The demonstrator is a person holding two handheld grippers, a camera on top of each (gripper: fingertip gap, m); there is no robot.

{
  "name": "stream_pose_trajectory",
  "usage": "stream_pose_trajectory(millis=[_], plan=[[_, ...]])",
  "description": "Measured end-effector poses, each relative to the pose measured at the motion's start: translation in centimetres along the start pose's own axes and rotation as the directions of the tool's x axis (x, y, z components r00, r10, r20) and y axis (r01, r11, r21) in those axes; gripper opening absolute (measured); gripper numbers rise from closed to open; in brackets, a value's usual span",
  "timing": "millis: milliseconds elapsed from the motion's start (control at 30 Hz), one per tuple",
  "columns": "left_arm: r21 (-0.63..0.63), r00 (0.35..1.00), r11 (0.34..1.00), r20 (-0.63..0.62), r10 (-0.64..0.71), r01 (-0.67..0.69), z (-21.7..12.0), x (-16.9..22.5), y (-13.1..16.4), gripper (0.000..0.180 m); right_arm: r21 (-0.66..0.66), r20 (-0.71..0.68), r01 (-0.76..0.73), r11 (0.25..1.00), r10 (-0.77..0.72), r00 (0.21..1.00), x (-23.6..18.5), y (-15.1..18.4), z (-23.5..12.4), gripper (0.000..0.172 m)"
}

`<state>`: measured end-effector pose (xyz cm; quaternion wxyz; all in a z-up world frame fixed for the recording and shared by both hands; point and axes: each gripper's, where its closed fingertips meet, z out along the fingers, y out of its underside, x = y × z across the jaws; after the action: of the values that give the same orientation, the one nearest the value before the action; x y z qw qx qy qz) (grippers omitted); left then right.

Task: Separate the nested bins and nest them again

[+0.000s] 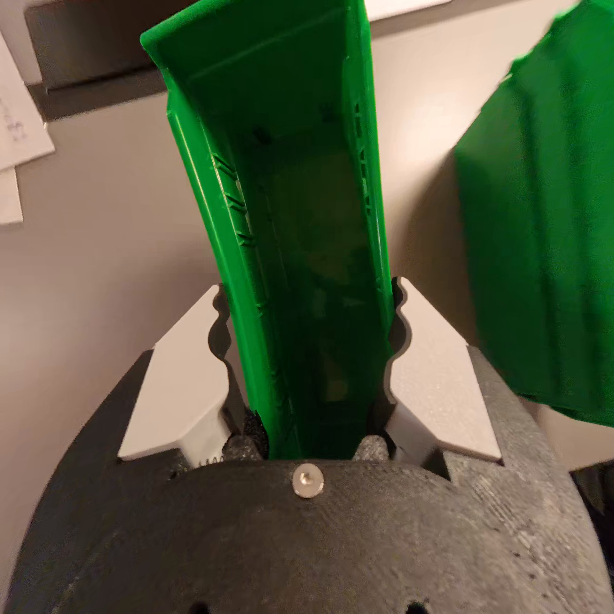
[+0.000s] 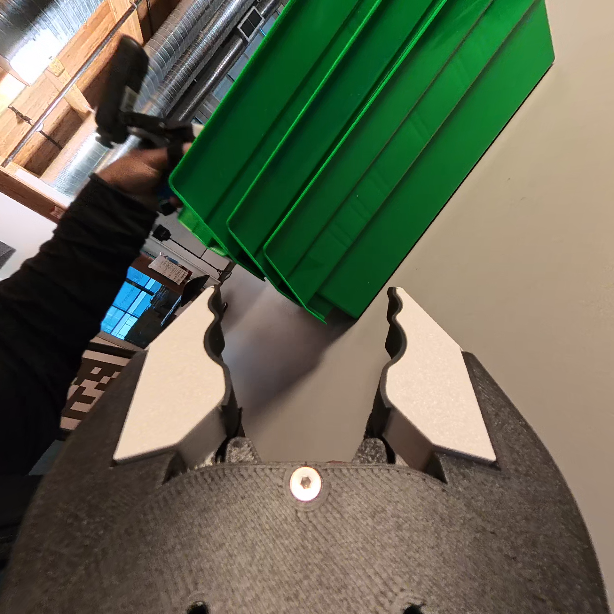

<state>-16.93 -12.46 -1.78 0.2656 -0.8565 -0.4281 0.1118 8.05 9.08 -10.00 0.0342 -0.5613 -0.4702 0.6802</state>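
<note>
Several wooden beams [image 2: 50,99] and silvery ducts [image 2: 186,53] are filling the upper left of the right wrist view, above a blue-lit window [image 2: 133,299] at mid-left. Nested green bins [image 2: 382,149] are standing on the pale table [image 2: 498,299] at upper centre, while the right gripper [image 2: 305,329] is hanging spread and bare below. White papers [image 1: 20,133] are lying at the left edge of the left wrist view, where the left gripper [image 1: 309,319] is straddling one green bin [image 1: 282,199], its fingers [image 1: 403,332] wide, contact unclear.

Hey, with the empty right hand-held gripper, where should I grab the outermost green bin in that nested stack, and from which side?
Probably take the outermost bin by its flat rim lip near the close corner, coming from the near end where the right hand-held gripper sits open and empty. The rims are staggered there, so that thin lip is exposed and fits between the fingers.
</note>
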Motion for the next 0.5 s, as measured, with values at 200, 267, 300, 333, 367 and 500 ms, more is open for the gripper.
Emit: stream_pose_trajectory(millis=[200, 267, 300, 333, 367, 500], plan=[[0.171, 0.987, 0.984, -0.139, 0.075, -0.051, -8.5, 8.0, -5.8, 0.097, 0.003, 0.007, -0.008, 1.000, 0.008, 1.000, 0.0, -0.1, 0.0, 0.100], [0.214, 0.977, 0.975, -0.191, 0.098, -0.056, -10.9, 11.1, -7.1, 0.097, 0.003, 0.008, -0.008, 1.000, 0.008, 1.000, 0.0, -0.1, 0.0, 0.100], [0.228, 0.970, 0.972, -0.218, 0.106, -0.055, -11.7, 12.6, -7.6, 0.097, 0.003, 0.008, -0.008, 1.000, 0.008, 1.000, 0.0, -0.1, 0.0, 0.100], [0.235, 0.965, 0.971, -0.240, 0.110, -0.052, -12.2, 14.1, -7.9, 0.097, 0.002, 0.009, -0.009, 1.000, 0.009, 1.000, 0.0, -0.1, 0.0, 0.100], [0.238, 0.962, 0.970, -0.249, 0.115, -0.055, -12.3, 15.4, -8.1, 0.097, 0.003, 0.009, -0.010, 1.000, 0.010, 1.000, 0.0, -0.1, 0.0, 0.099], [0.211, 0.959, 0.973, -0.245, 0.143, -0.091, -10.5, 19.5, -8.8, 0.096, 0.007, 0.006, -0.007, 1.000, 0.007, 1.000, 0.0, -0.1, -0.1, 0.100]])
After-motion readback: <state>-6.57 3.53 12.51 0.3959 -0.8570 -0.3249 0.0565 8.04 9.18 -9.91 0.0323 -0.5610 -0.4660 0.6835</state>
